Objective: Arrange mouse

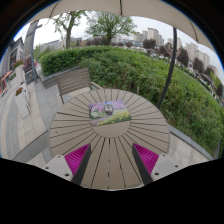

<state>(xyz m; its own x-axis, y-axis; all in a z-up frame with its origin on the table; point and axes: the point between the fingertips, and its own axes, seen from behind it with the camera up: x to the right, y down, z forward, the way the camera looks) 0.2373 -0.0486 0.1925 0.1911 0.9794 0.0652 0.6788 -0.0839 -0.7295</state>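
Note:
A rectangular mouse mat [112,111] with a purple and green print lies near the middle of a round wooden slatted table [70,130]. A small dark shape [98,104] sits at the mat's far left corner; I cannot tell whether it is the mouse. My gripper [112,158] is above the table's near part, well short of the mat. Its fingers are wide apart, with only bare slats between the magenta pads [78,157].
A wooden bench [70,80] stands behind the table on the left. A thick green hedge [150,70] runs behind and to the right. A paved terrace [22,115] with chairs [28,72] lies on the left. Trees and buildings are far off.

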